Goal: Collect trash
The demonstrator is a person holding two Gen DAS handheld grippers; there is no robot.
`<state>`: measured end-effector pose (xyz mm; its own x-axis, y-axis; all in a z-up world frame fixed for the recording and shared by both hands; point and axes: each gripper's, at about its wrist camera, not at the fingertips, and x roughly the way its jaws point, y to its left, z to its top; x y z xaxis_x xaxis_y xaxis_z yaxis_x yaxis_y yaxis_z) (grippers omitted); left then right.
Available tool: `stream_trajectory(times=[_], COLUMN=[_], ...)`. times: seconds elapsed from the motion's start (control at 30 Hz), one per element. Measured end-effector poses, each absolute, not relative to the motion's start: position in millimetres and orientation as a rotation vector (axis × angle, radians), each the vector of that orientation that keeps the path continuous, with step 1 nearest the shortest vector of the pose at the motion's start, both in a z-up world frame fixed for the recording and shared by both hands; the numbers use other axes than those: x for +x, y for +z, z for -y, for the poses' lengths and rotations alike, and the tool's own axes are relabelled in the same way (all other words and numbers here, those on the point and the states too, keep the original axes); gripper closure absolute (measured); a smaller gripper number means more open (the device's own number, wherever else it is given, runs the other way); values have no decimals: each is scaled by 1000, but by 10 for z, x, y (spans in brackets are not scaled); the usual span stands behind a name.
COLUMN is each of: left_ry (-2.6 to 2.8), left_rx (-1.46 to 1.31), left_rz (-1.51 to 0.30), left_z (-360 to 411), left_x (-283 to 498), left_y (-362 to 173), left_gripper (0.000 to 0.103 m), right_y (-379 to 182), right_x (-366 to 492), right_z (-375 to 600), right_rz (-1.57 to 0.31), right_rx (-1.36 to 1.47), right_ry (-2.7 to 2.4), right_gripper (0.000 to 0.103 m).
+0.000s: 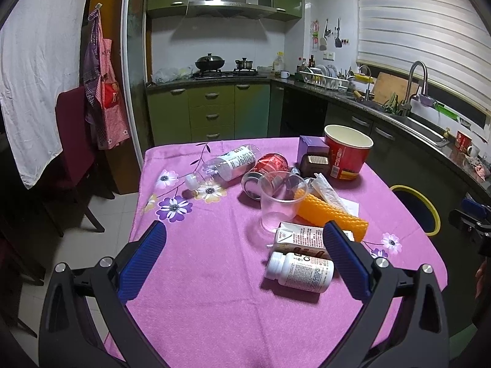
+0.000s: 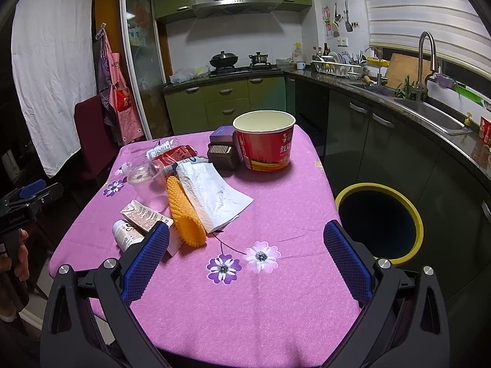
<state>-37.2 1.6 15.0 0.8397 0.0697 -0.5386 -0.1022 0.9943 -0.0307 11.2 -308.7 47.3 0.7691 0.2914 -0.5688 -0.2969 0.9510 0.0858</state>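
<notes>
Trash lies on a pink flowered tablecloth (image 1: 199, 276): a white pill bottle (image 1: 299, 271), a small drink carton (image 1: 302, 239), an orange foam sleeve (image 1: 331, 213), a clear plastic cup (image 1: 280, 202), a red can (image 1: 267, 168), a plastic bottle (image 1: 225, 165), a crumpled napkin (image 2: 214, 196), a red paper tub (image 2: 265, 141). My left gripper (image 1: 245, 233) is open over the near table, its right finger just in front of the pill bottle and carton. My right gripper (image 2: 245, 236) is open and holds nothing. A dark bin with a yellow rim (image 2: 379, 224) stands right of the table.
A purple box (image 2: 222, 136) and a brown box (image 2: 222, 153) sit beside the tub. A dark red chair (image 1: 73, 141) stands left of the table. Kitchen counters with a sink (image 2: 429, 116) run along the right. The other gripper and a hand show at the left edge (image 2: 18, 214).
</notes>
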Motion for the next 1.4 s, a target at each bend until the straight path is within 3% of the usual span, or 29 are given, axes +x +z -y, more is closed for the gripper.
stream_trajectory(times=[1.4], left_ry=[142], left_rx=[-19], left_rz=[-565], left_z=[50], left_x=[-350], left_y=[185], left_gripper=[6], right_y=[424], right_x=[132], right_z=[2999], right_rz=[-615], right_rx=[-16], right_ry=[335], right_gripper=[4])
